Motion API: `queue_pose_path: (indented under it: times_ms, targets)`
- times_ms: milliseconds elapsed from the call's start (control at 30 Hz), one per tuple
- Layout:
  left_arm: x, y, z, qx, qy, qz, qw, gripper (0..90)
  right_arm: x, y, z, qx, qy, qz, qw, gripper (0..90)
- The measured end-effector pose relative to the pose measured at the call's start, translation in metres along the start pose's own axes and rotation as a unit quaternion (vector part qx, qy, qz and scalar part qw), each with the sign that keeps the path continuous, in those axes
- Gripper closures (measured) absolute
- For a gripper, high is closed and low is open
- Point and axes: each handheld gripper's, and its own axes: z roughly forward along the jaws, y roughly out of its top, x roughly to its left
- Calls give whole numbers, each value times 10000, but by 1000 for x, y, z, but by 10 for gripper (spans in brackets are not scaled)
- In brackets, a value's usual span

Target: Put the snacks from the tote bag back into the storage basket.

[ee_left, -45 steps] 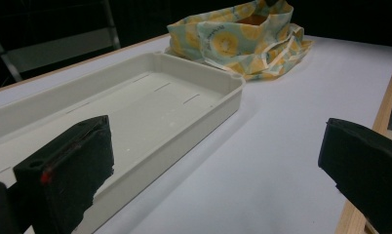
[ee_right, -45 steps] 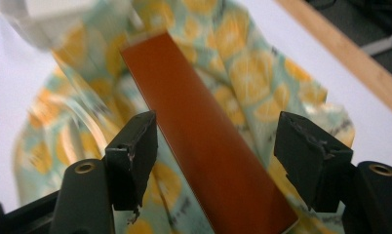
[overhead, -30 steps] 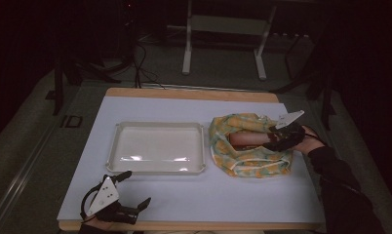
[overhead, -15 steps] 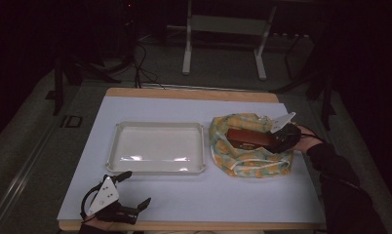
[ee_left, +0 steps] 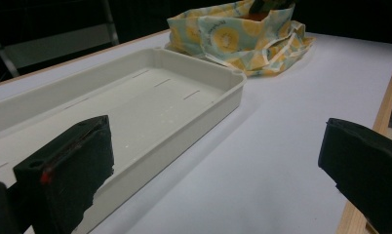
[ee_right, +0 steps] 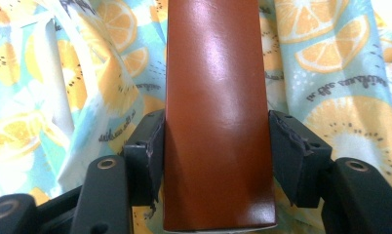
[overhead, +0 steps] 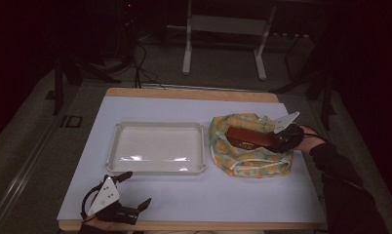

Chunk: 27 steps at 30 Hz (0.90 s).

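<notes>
A glossy red-brown box (ee_right: 216, 117) lies inside a fruit-print fabric bag (overhead: 247, 146) at the table's right. My right gripper (ee_right: 214, 156) has just been closing and now presses both pads on the box's sides; from above the box (overhead: 250, 136) shows within the bag's mouth with the right gripper (overhead: 274, 139) at its right end. An empty white tray (overhead: 157, 146) sits at the table's middle. Near the front left edge my left gripper (overhead: 135, 190) rests with jaws wide apart and nothing between them. In the left gripper view the tray (ee_left: 135, 97) and the bag (ee_left: 238, 34) lie ahead.
The white tabletop (overhead: 194, 195) has a wooden rim along its far and near edges. Metal stand legs (overhead: 223, 44) and cables stand on the dark floor behind the table. A dark sleeve (overhead: 340, 180) reaches in from the lower right.
The right gripper's jaws have closed onto the red-brown box inside the bag. The left gripper has stayed where it was.
</notes>
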Motion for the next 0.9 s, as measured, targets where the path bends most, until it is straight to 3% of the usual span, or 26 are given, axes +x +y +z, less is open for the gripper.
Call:
queue_pose_path:
  times_ms: [900]
  targets:
    - [-3,-2,-1,82,-113,58,9999,0,-1,11,-42,-289,-214,36,9993,431]
